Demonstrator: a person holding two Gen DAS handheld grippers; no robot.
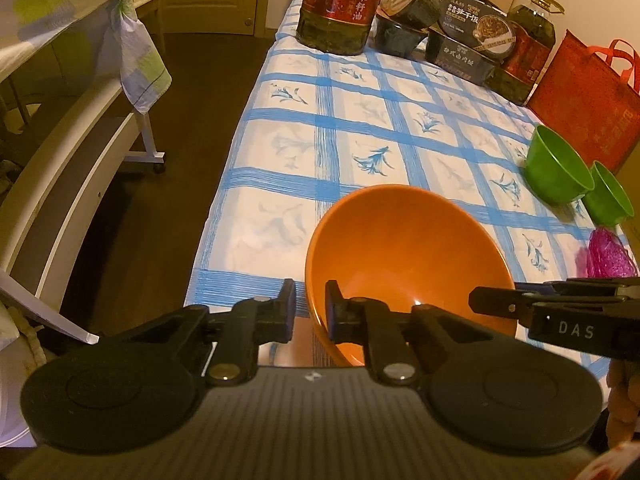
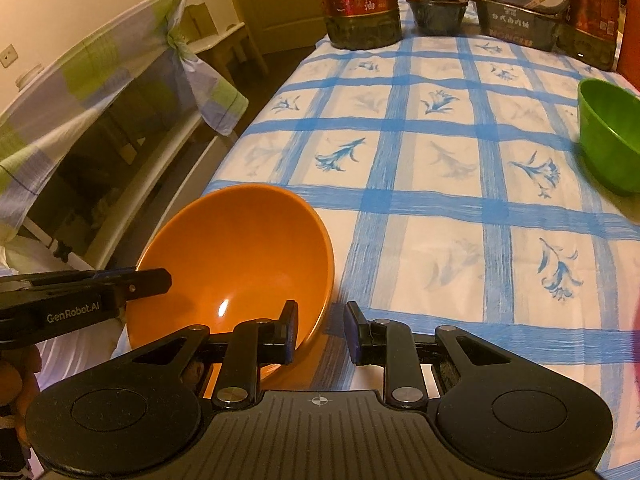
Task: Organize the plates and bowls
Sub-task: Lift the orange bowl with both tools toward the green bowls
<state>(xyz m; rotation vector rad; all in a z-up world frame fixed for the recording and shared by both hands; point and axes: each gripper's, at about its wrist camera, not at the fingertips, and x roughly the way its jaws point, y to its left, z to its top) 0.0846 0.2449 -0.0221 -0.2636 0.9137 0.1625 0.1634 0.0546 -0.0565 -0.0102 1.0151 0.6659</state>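
Both grippers are straddling the orange bowl (image 1: 404,264): left gripper (image 1: 310,308) narrowly parted, right gripper (image 2: 320,330) wider, neither visibly clamping. Bowl is tilting at the tablecloth (image 2: 440,208) edge, risking slipping floorward.

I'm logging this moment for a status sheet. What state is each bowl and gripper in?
Orange bowl: tilted, rim between both grippers' fingers.
Left gripper: straddles the bowl's rim, narrow gap, grip unclear.
Right gripper: one finger inside the bowl, one outside, open.
Larger green bowl: empty, on the tablecloth.
Smaller green bowl: empty, beside the larger one.
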